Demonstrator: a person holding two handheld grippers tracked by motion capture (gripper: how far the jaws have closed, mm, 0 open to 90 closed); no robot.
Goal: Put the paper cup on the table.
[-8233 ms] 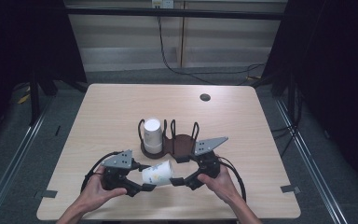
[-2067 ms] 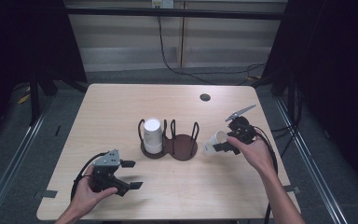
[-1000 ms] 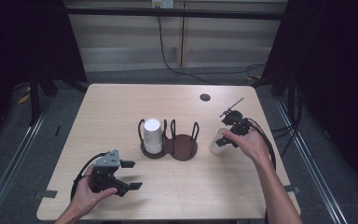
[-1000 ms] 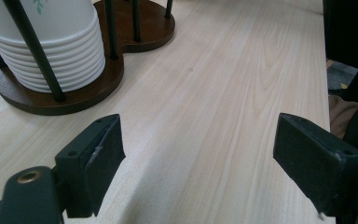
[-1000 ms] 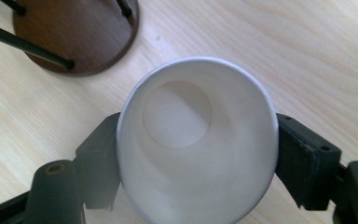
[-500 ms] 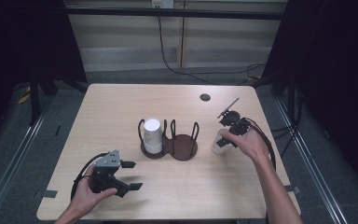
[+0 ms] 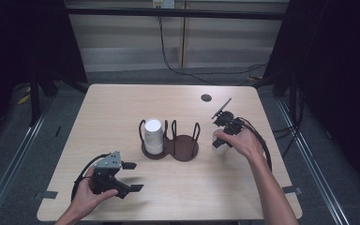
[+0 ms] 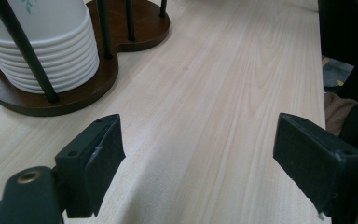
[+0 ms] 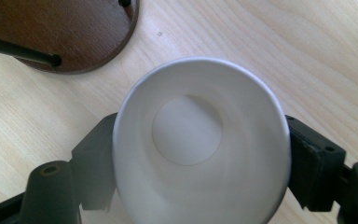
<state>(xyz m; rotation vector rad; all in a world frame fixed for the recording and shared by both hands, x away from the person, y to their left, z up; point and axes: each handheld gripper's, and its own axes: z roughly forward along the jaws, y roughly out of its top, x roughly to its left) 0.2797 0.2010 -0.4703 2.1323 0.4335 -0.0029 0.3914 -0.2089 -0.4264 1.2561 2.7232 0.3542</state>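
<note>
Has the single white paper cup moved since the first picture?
Yes. The white paper cup went from the table's near edge, in front of the brown wooden cup rack, to the rack's right, between the right gripper's jaws.

Left gripper [image 7: 124, 177] wide-fingered; right gripper [image 7: 221, 140] fingers just opening.

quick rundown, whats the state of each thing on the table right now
paper cup: upright on the table, mouth up, empty, between the right gripper jaws, which have just been opening
cup stack: upside down in the holder's left bay
holder: right bay empty
left gripper: open, holding nothing
</note>
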